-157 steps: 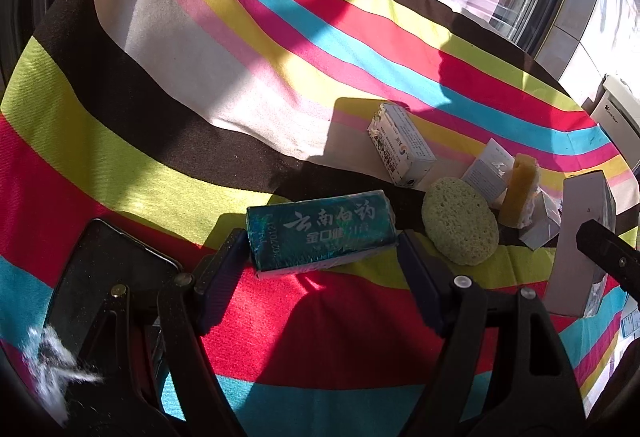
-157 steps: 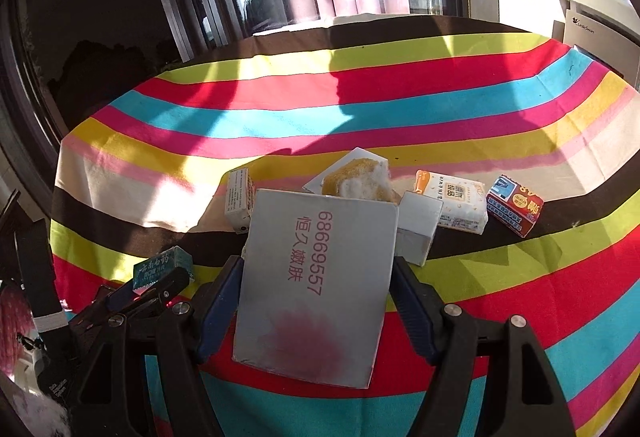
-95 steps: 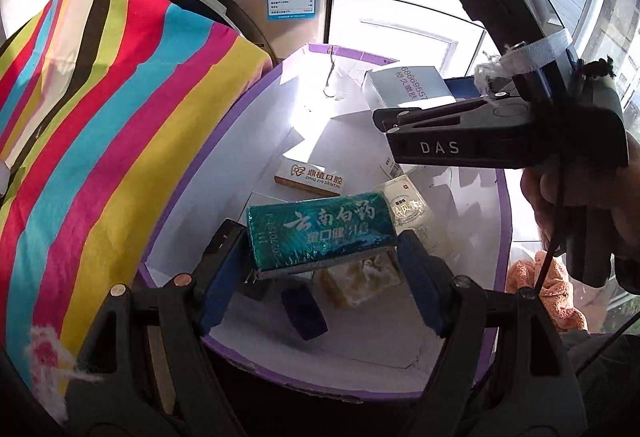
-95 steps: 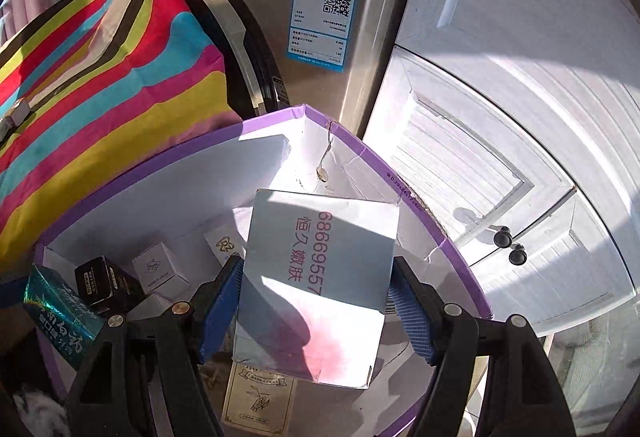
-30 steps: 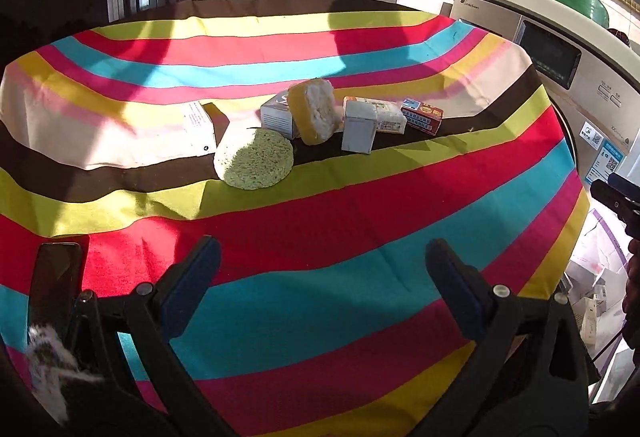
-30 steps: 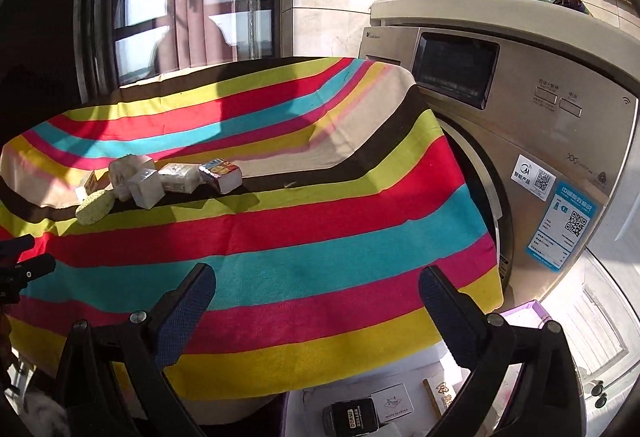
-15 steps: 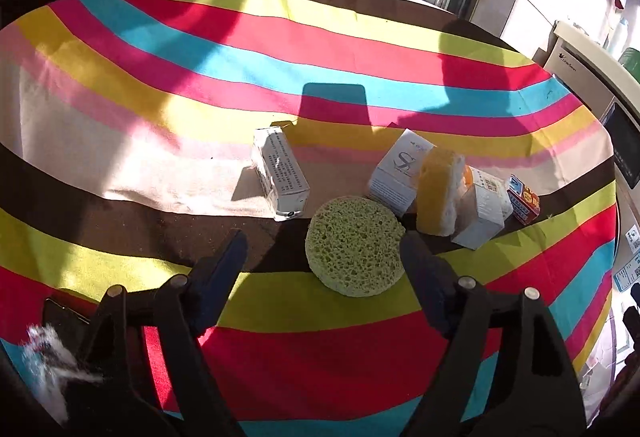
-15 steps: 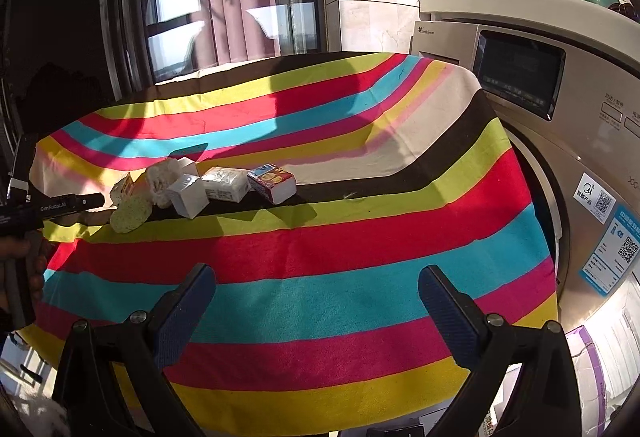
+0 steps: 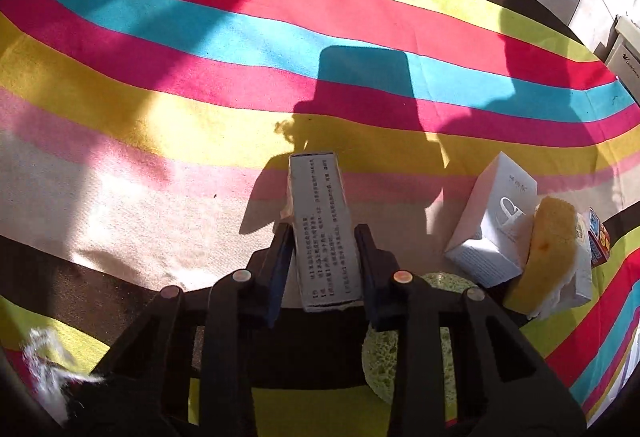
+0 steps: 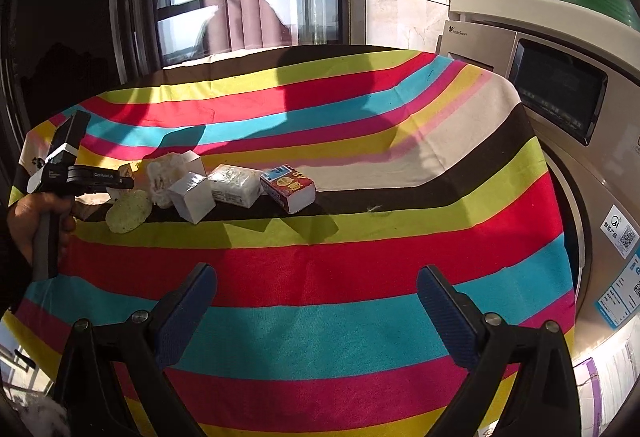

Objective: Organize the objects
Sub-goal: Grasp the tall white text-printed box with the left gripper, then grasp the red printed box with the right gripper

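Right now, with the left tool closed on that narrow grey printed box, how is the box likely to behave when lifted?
The narrow grey box looks like thin card, so it is probably light and lifts easily. The left tool grips its long sides near one end, so the far end may droop or pivot. Its walls look straight under the pads, but thin card could dent if squeezed harder.

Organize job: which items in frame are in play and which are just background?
In play:
- narrow white box, clamped in left claw
- green round sponge
- yellow sponge
- red-and-blue carton
- right claw, open, empty

Background:
- striped cloth
- washing machine
- green basin
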`<state>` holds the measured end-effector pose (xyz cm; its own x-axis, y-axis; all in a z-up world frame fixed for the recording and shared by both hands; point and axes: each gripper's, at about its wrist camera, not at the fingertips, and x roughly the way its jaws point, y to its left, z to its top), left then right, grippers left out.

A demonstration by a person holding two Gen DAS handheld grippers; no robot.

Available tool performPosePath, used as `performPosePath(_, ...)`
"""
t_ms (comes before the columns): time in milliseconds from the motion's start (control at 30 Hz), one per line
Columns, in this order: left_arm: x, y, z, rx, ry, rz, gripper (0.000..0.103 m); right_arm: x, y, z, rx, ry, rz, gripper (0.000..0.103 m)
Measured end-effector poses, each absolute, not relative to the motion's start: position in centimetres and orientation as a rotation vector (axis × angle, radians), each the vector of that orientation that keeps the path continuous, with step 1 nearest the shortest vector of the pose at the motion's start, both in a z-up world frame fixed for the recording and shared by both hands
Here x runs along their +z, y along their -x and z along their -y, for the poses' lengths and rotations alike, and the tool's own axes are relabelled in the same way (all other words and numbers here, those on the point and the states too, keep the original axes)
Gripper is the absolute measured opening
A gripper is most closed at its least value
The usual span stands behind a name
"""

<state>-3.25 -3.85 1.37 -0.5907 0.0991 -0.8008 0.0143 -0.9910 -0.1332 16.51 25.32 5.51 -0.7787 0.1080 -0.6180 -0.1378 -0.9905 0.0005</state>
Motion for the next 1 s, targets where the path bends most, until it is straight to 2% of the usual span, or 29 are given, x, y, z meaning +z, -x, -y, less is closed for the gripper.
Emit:
performPosePath(167,2.0,0.5,4.7,2.763,1.343,0.244,0.028,5.4,-13.2,-25.2,2.888,0.999,-0.012,0.100)
performPosePath(400,3.7,-6.5,6.0,2.773,1.220,0.393,0.028,3.8,-7.0,-25.3,2.903,1.129,0.105,0.087)
performPosePath(600,4.8,-12.0,5.7,2.736,1.167,0.425,0.028,1.8,-3.3,-25.6,2.808,1.282,0.153,0.087)
performPosePath(667,5.1,-12.9,5.6,2.722,1.159,0.441,0.028,1.8,-3.0,-26.6,2.797,1.313,-0.007,0.087)
performPosePath(867,5.7,-13.3,5.2,2.702,1.144,0.454,0.028,2.0,-2.4,-29.4,2.636,1.313,-0.670,0.087)
performPosePath(1000,5.7,-12.9,4.9,2.682,1.126,0.465,0.028,1.8,-0.9,-29.8,2.428,1.332,-0.895,0.088)
